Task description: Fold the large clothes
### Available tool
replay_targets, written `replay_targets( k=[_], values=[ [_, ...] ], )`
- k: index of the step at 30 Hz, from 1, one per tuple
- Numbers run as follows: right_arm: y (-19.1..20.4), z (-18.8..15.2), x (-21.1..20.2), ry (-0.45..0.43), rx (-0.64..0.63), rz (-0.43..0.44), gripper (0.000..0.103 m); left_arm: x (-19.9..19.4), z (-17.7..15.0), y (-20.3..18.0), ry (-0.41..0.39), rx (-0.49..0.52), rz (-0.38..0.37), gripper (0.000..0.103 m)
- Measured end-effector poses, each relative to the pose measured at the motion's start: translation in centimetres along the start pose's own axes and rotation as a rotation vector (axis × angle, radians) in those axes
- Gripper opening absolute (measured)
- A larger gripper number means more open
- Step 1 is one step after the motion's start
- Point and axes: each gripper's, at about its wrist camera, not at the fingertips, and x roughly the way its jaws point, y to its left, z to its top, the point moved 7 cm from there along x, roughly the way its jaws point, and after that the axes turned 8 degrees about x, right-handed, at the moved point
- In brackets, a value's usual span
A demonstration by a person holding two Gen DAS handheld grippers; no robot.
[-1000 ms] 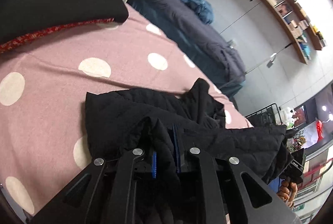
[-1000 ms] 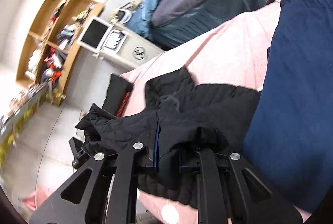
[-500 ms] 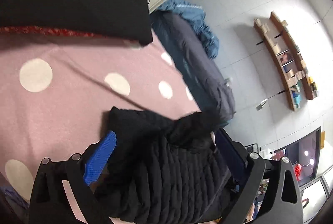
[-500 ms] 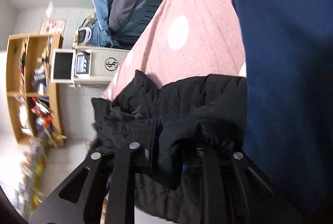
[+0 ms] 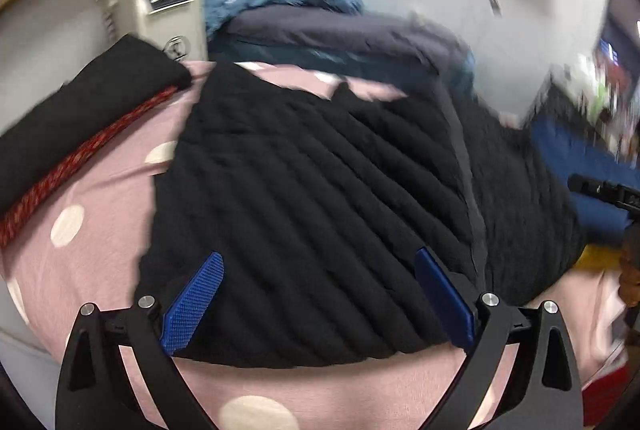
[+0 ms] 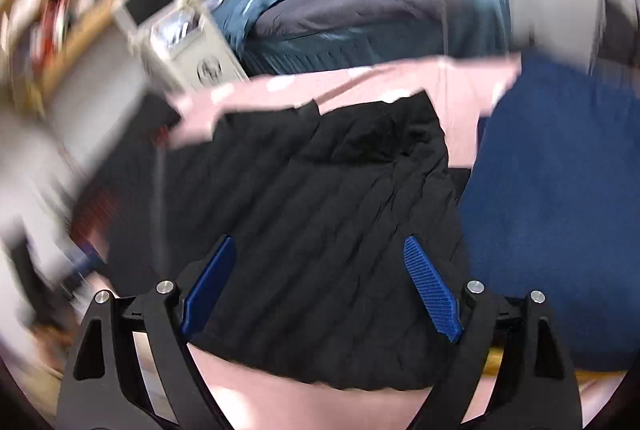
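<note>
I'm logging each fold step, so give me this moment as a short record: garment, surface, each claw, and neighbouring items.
garment: black quilted jacket, lying flat, folded
surface: pink polka-dot cover
left claw: open, over the jacket's near edge, gripping nothing
right claw: open, over the jacket's near edge, gripping nothing
left of jacket: folded black garment with red trim
right of jacket: navy blue garment
behind: pile of blue and grey bedding
image quality: motion blur in both views

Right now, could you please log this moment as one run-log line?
left gripper: open, empty | right gripper: open, empty | black quilted jacket: flat on pink dotted cover | navy garment: beside jacket
</note>
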Motion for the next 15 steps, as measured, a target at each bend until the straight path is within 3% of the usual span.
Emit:
replay_targets(
  k=[3, 4, 7, 9, 15],
  values=[
    [0.8, -2.2, 1.6, 0.059, 0.003, 0.011, 0.085, 1.9, -0.4, -2.3, 0.044, 0.013, -0.001, 0.095],
    [0.7, -2.8, 2.3, 0.079, 0.013, 0.011, 0.085, 2.6, -0.4, -2.2, 0.059, -0.02, 0.011, 0.095],
    [-0.7, -3.4, 4.3, 0.109, 0.011, -0.098, 0.085, 4.7, -0.4, -0.7, 0.099, -0.137, 0.046, 0.097],
    [-1.3, -3.2, 5.4, 0.124, 0.039, -0.099, 0.085, 6.0, -0.1, 0.1, 0.124, -0.161, 0.073, 0.098],
    [-1.6, -2.3, 8.5, 0.162, -0.013, -0.223, 0.092, 9.3, 1.3, 0.4, 0.231, -0.108, 0.162, 0.098]
  ],
)
